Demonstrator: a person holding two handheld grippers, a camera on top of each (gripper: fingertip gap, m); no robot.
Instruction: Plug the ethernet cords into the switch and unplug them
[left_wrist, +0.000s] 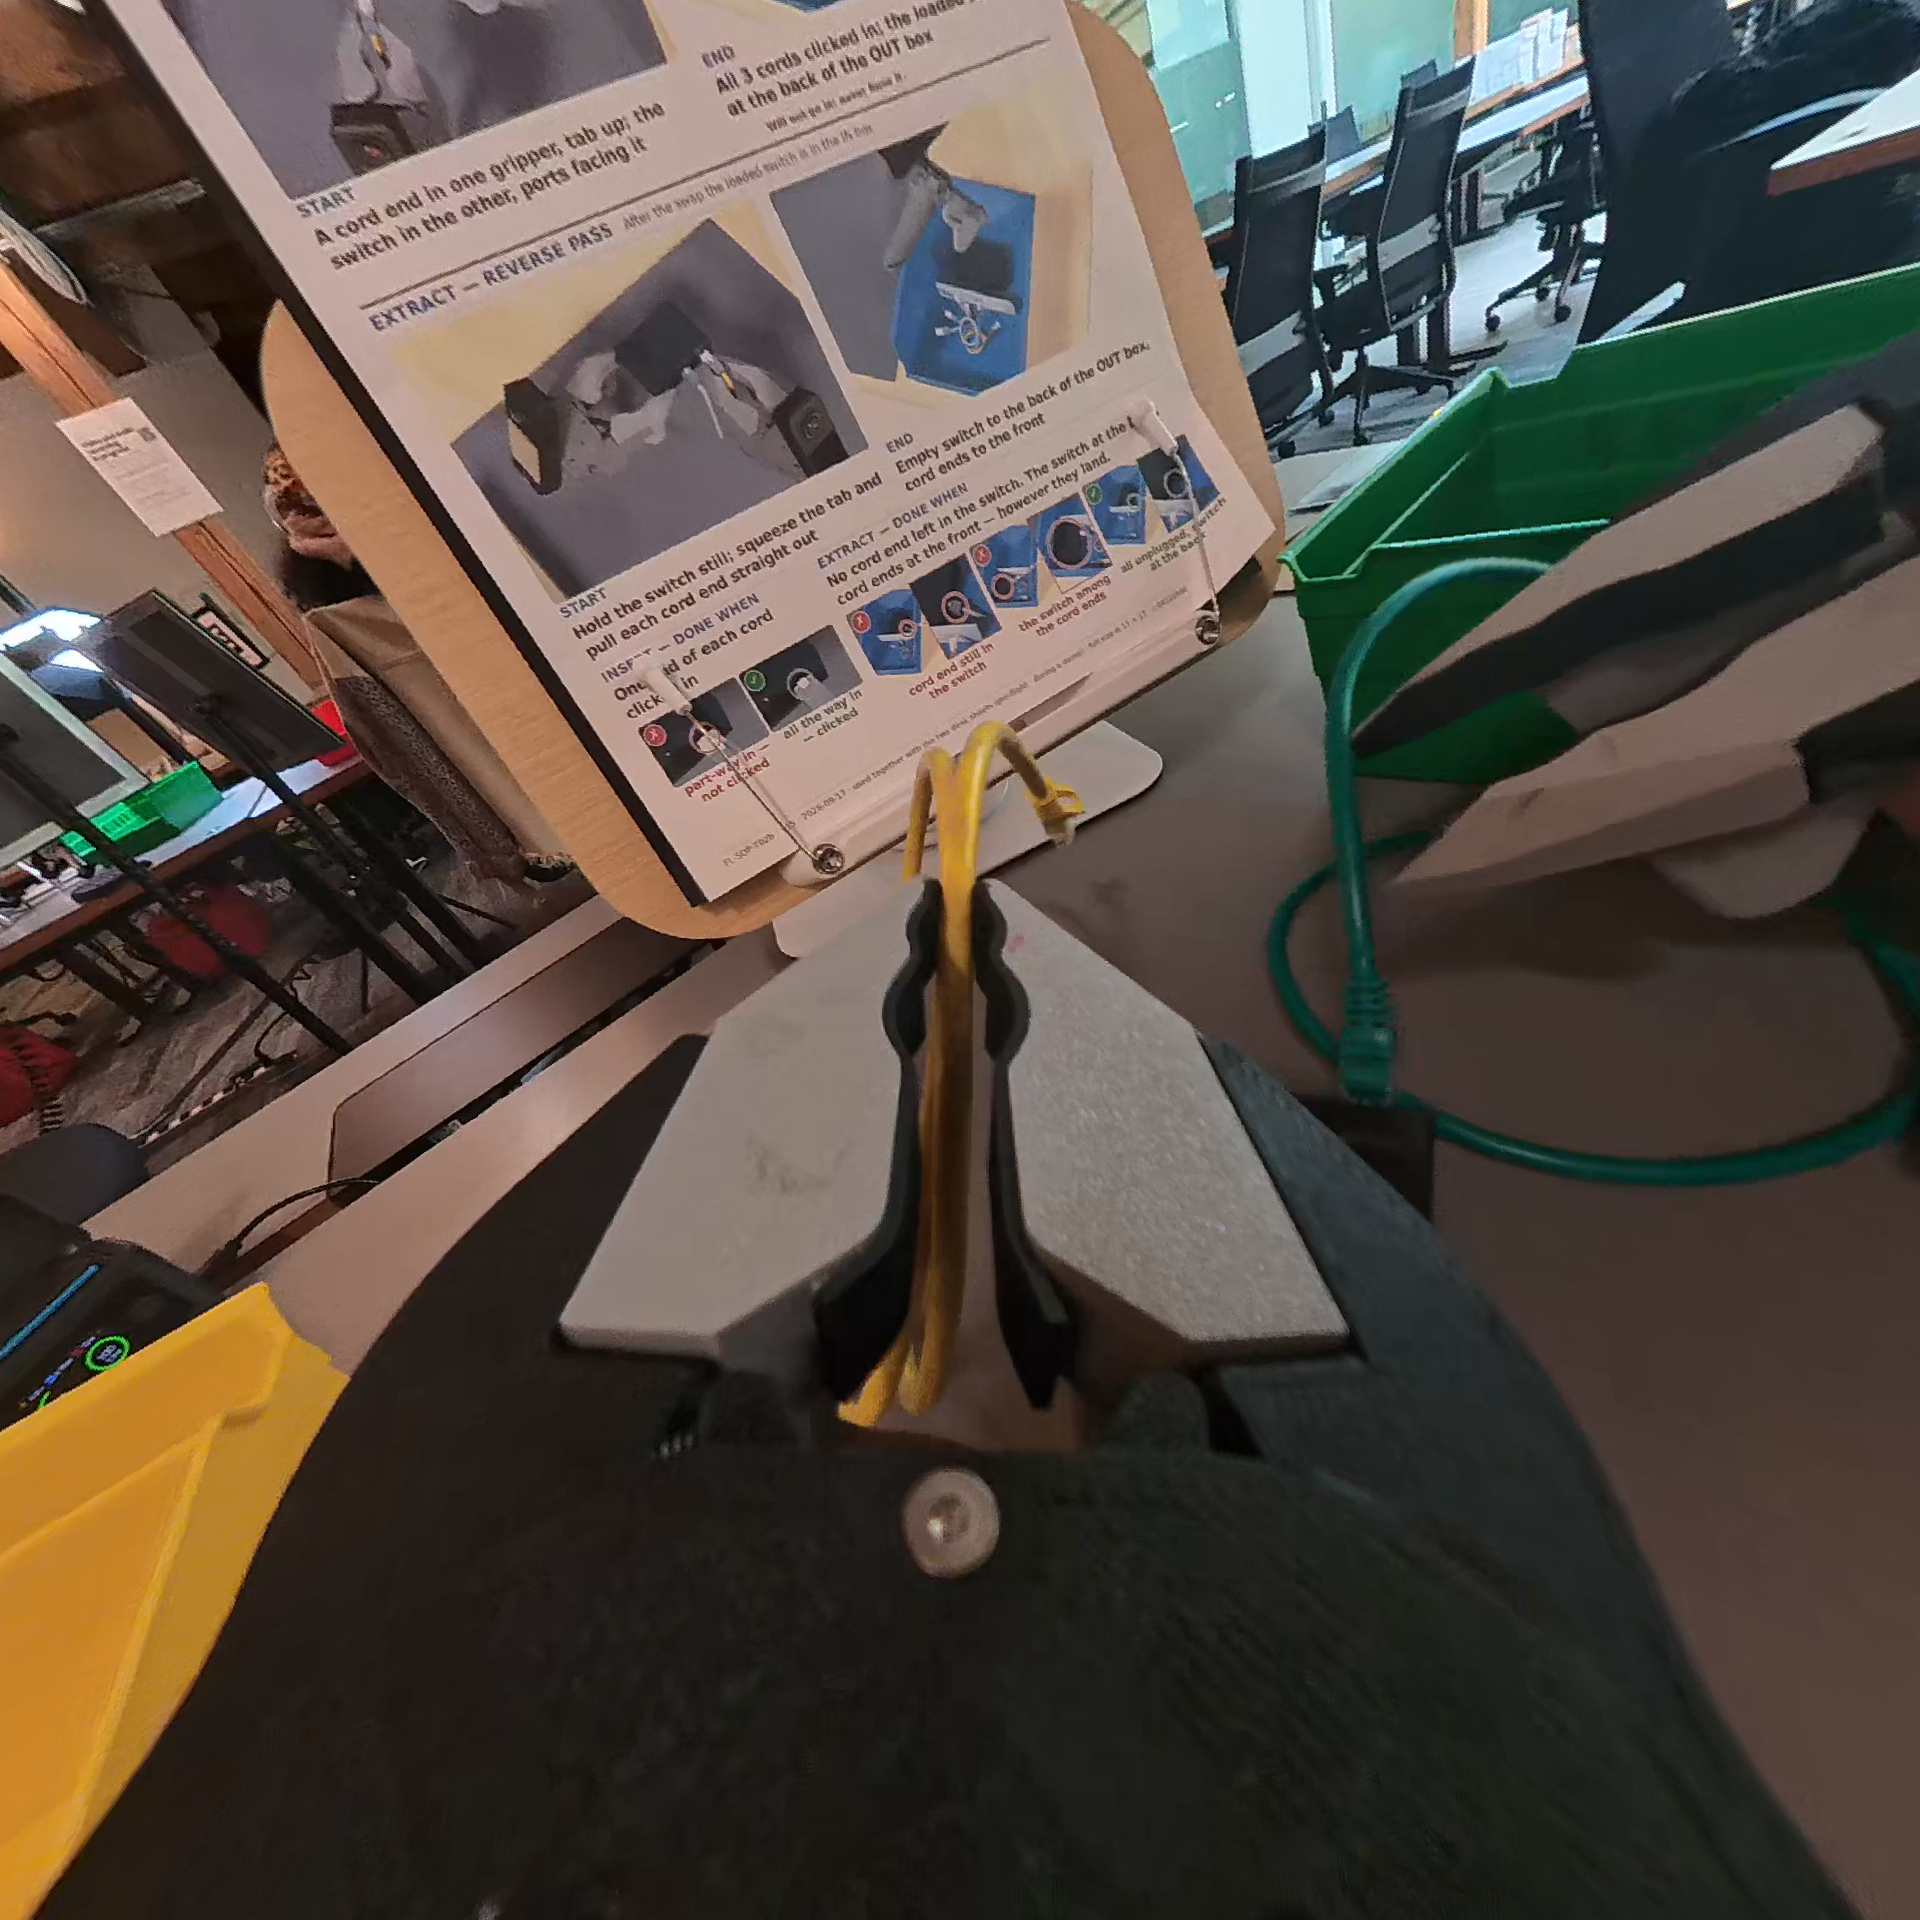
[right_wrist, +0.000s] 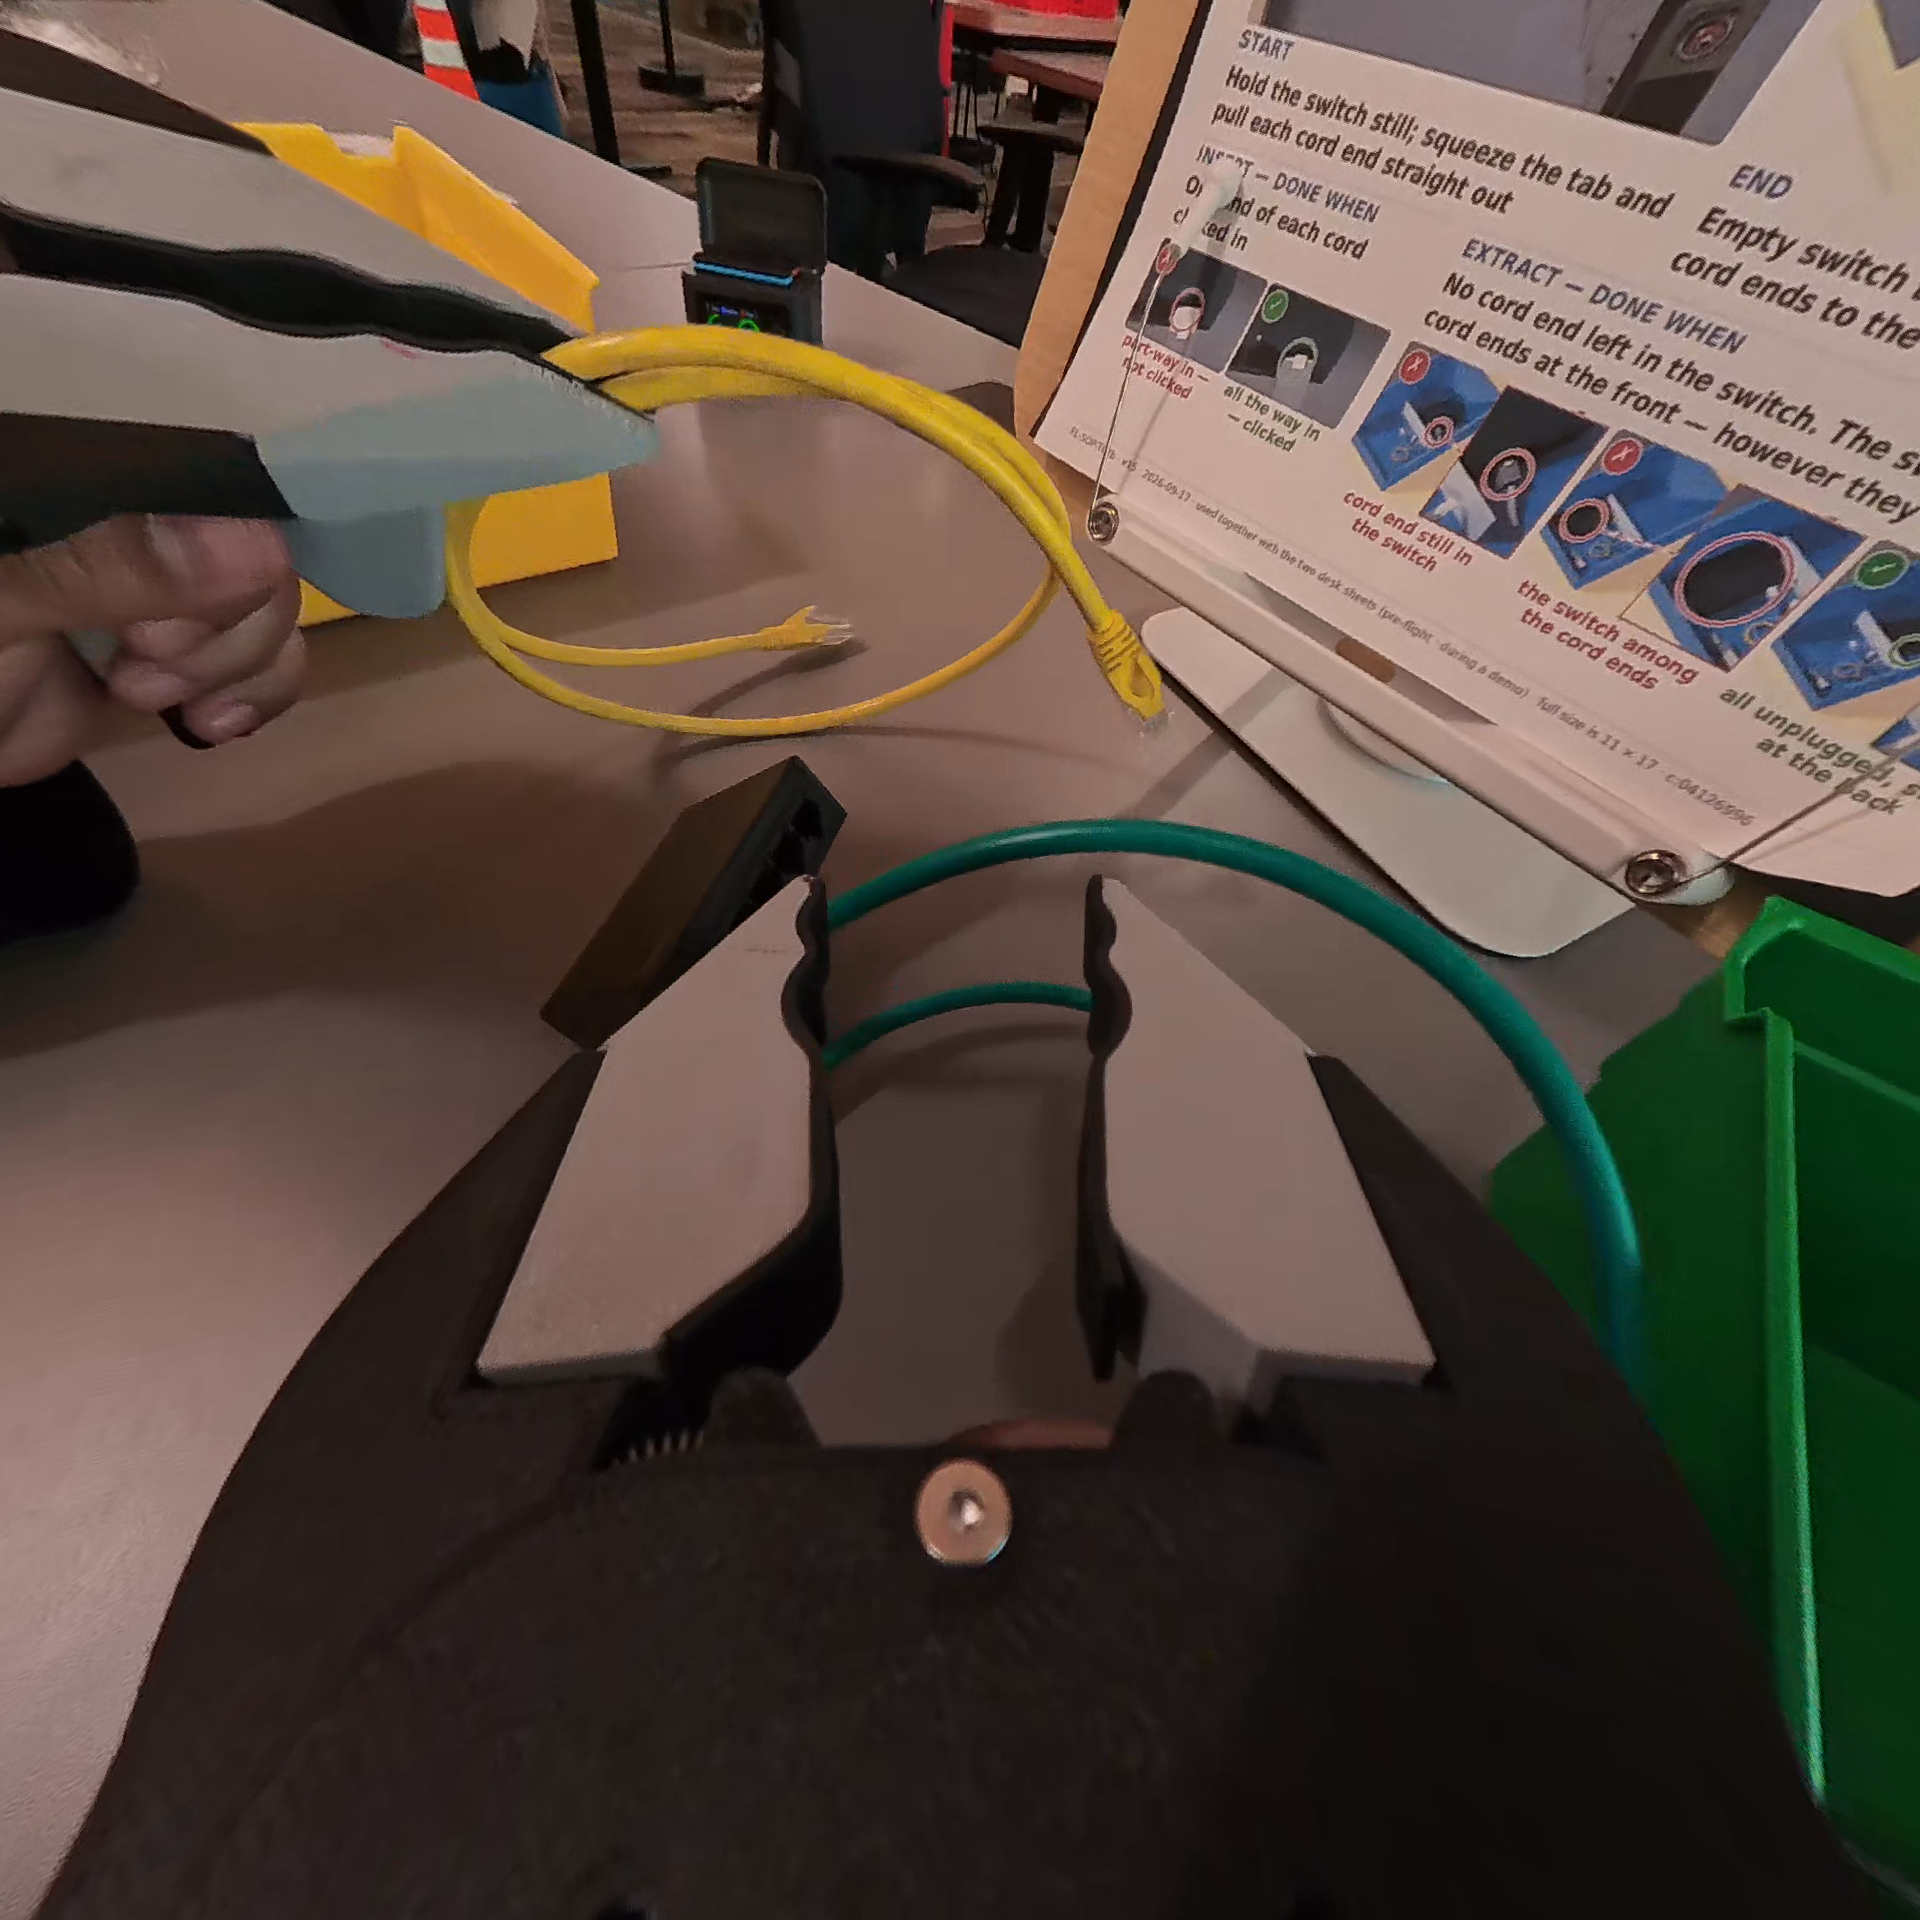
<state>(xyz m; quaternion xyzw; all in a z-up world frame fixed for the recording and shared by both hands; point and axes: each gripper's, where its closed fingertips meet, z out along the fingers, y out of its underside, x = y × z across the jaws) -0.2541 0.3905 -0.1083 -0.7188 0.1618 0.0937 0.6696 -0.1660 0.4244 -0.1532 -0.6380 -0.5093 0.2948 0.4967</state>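
While clamped on the yellow cord (left_wrist: 951, 1039), left gripper (left_wrist: 956, 904) above grey table (right_wrist: 312, 1091). Right gripper (right_wrist: 951, 894), jaws apart, by switch (right_wrist: 686, 904) and green cord (right_wrist: 1351, 894). Office chairs (left_wrist: 1382, 239) behind.

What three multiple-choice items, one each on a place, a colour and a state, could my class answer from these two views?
1. Where is the small black box-shaped switch?
A. Inside a green bin
B. Beside the right gripper, outside its jaws
C. Inside a yellow bin

2. What colour is the thin ethernet cord that the left gripper holds?
A. Green
B. Blue
C. Yellow

3. How do the right gripper's jaws stand?
A. Open, gripping nothing
B. Shut on the switch
C. Shut on a green cord

Answers: 1 B, the switch sits by that gripper's left fingertip. 2 C, yellow strands run between the shut jaws. 3 A, a wide gap shows between them.
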